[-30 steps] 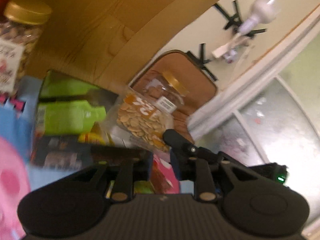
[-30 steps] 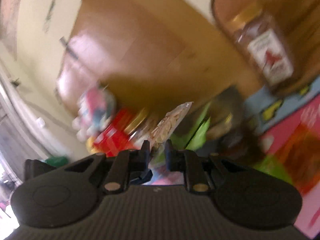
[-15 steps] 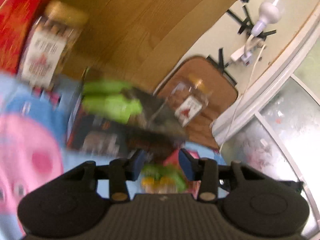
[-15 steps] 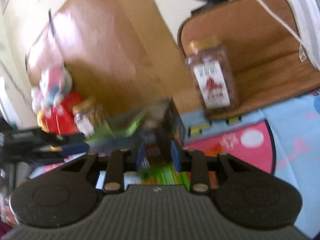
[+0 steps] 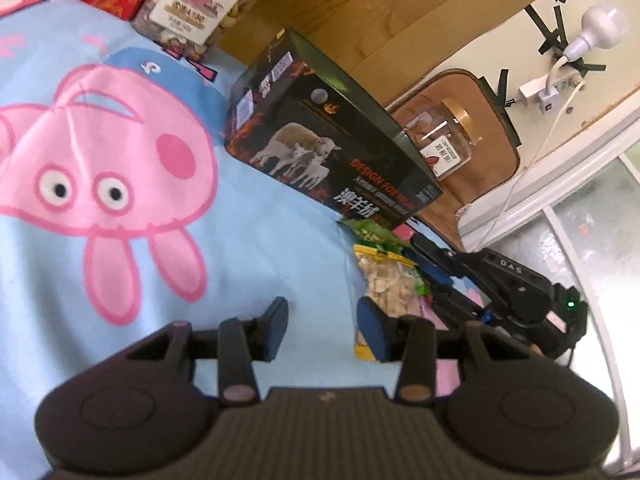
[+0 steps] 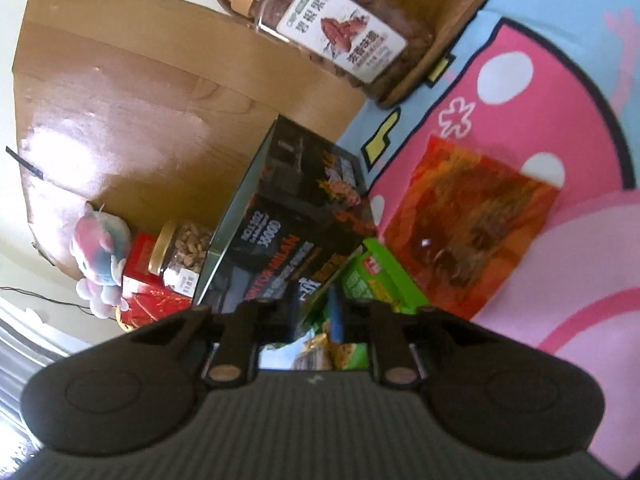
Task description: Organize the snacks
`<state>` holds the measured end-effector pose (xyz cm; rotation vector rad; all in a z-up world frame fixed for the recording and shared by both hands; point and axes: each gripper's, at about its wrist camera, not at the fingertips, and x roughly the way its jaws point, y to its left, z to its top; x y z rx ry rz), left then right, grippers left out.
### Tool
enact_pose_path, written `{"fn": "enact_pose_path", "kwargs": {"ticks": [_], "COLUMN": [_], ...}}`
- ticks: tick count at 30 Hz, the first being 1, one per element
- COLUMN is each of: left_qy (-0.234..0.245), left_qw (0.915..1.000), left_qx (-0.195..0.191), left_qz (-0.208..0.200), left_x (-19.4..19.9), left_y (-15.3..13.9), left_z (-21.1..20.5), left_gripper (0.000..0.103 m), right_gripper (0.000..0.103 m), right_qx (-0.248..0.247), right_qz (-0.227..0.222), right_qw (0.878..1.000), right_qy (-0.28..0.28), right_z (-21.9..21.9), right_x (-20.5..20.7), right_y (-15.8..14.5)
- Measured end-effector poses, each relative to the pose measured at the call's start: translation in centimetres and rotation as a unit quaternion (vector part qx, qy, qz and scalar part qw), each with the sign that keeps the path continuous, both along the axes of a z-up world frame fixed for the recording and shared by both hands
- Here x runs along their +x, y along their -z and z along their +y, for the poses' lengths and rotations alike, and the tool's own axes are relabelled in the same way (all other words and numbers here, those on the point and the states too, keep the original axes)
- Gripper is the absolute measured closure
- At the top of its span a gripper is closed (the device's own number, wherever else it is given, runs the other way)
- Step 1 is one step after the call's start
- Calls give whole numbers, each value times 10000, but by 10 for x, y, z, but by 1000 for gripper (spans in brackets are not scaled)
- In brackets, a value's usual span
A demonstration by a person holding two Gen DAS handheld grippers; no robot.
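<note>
On the cartoon-printed blue mat, the snacks lie in a loose cluster beside a dark box printed with sheep, which stands against a wooden headboard. The left gripper hovers over bare mat, its jaws parted and nothing between them; it is released and idle, apparently waiting its turn. Just beyond its right fingertip lies a clear bag of pale nuts with a green and yellow header. The right gripper reaches in at that bag's far edge; its jaws are closing, and in its own view green-and-yellow packaging sits between the pads, though whether they already press on it cannot be told. The approach from the side suits a flat bag lying on soft fabric, where a thin edge is the only purchase.

A green packet rests against the dark box, and an orange packet lies flat on the pink patch nearby. Two gold-lidded jars stand upright at the back, a pecan jar on a brown board and a mixed-nut jar beside a red box, suggesting the rear row is for rigid containers.
</note>
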<state>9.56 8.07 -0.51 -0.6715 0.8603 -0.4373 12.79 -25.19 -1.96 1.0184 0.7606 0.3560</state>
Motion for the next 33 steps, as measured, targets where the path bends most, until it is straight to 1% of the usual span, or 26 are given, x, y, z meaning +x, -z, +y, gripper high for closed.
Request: {"fn": "enact_pose_path", "kwargs": {"ticks": [3, 4, 6, 10, 13, 16, 21, 26, 33], "left_qy": [-85, -115, -218, -436, -541, -622, -682, -726, -778], "left_qw": [9992, 9986, 9967, 9875, 9816, 9762, 9689, 9662, 9624], "left_qx": [365, 484, 754, 1463, 1763, 2008, 2298, 2391, 2516], "left_qz": [-118, -163, -227, -385, -492, -526, -616, -639, -663], "left_x": [-8, -11, -17, -33, -46, -56, -69, -77, -86], "left_y": [-5, -7, -11, -19, -22, -23, -22, -22, -22], "left_z": [0, 0, -1, -3, -4, -6, -11, -13, -15], "left_gripper": [64, 64, 64, 64, 64, 64, 64, 64, 64], "right_gripper": [94, 98, 100, 100, 100, 100, 100, 100, 99], "right_qx": [-92, -69, -105, -316, -578, -783, -900, -947, -993], "right_qz": [-131, -212, -409, -784, -987, -1055, -965, -794, -753], "right_qw": [9996, 9993, 9978, 9913, 9843, 9806, 9814, 9830, 9825], "right_qy": [-215, -312, -511, -1009, -1343, -1452, -1396, -1356, -1384], "right_z": [5, 7, 15, 37, 52, 58, 55, 54, 55], "right_x": [-9, -13, -25, -56, -83, -106, -125, -134, -144], "right_y": [-8, -11, -19, -32, -36, -36, -26, -15, -11]}}
